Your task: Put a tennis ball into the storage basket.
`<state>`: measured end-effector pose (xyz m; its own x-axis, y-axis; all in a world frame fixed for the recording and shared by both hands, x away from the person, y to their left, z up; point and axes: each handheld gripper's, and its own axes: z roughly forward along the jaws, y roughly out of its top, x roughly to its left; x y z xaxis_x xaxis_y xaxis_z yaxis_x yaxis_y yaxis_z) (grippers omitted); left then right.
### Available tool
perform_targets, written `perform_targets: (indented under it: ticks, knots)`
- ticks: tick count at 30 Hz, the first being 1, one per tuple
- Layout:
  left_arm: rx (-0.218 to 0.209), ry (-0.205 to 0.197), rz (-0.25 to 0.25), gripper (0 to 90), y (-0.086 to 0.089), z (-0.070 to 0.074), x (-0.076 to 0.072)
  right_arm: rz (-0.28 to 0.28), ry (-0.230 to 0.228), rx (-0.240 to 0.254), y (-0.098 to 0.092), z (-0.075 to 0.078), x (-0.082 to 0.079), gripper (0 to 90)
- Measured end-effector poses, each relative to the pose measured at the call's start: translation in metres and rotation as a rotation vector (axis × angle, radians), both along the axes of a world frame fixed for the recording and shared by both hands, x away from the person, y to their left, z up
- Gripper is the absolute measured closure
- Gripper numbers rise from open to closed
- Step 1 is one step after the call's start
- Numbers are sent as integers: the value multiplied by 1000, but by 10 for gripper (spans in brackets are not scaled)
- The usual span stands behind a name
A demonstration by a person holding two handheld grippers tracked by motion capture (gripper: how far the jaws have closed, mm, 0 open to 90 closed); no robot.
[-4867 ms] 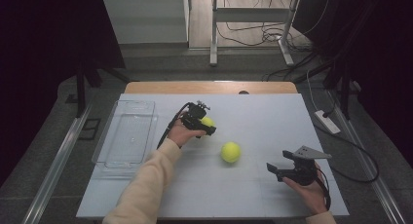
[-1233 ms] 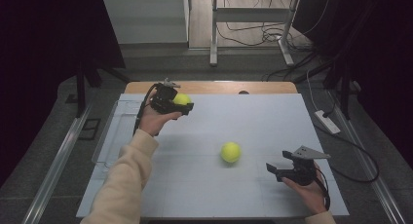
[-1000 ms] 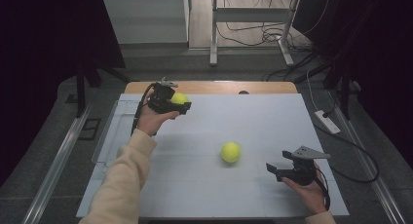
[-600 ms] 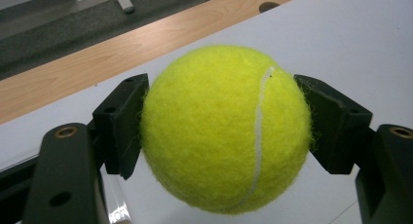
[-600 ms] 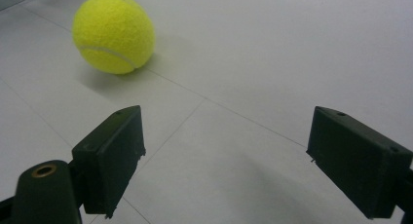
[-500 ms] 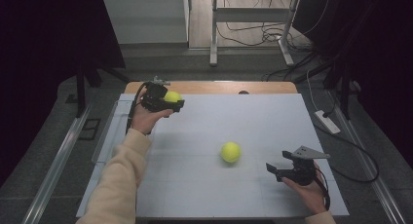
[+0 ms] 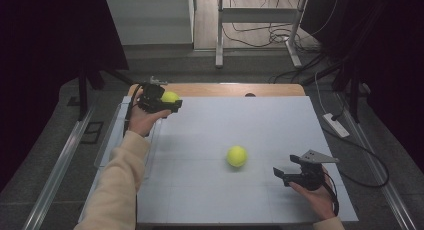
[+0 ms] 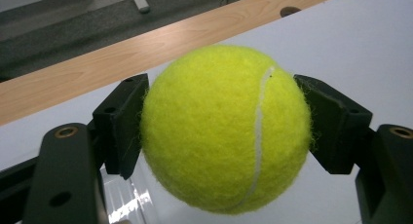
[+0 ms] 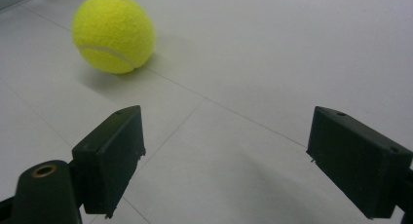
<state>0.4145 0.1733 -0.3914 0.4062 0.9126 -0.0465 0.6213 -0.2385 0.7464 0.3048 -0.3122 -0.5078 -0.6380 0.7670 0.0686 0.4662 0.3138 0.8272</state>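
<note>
My left gripper (image 8: 226,131) clamps a fuzzy yellow-green tennis ball (image 8: 225,129) beside the clear plastic tray (image 7: 116,135); best lowered gently before releasing. My right gripper (image 9: 238,160) gapes empty.

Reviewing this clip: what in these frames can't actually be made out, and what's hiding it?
- Clear tray: in the high view the left forearm covers much of it; whether anything lies in it can't be told.
- Held tennis ball: in the left gripper view its bottom is cut off by the frame edge.
- Right gripper: small in the high view; its jaw gap reads clearly in the right gripper view.
- Dark spot on the wooden strip: too small to identify.
</note>
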Motion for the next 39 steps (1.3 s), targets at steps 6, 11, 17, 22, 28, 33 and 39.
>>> perform_targets:
  ticks: [6, 11, 17, 22, 28, 33, 39]
  knots:
    - [-1, -1, 16, 263, 7, 1, 1, 1, 0, -1, 0, 0, 0, 135]
    - [1, -2, 31, 263, 12, 2, 2, -1, 1, 0, 0, 0, 0, 135]
    - [8, 8, 53, 263, 21, -1, 4, -6, 0, -1, -1, 0, 0, 136]
    - [14, 15, 68, 263, 26, -3, 6, -5, 1, 0, 0, 0, 0, 137]
    - [16, 10, 81, 263, 31, -3, 7, -7, 2, -2, -1, 0, 0, 137]
    - [18, 6, 95, 263, 36, -3, 7, -7, 3, -4, -1, 0, 0, 137]
    - [21, 0, 112, 263, 43, -4, 8, -6, 5, -8, 0, -1, 1, 137]
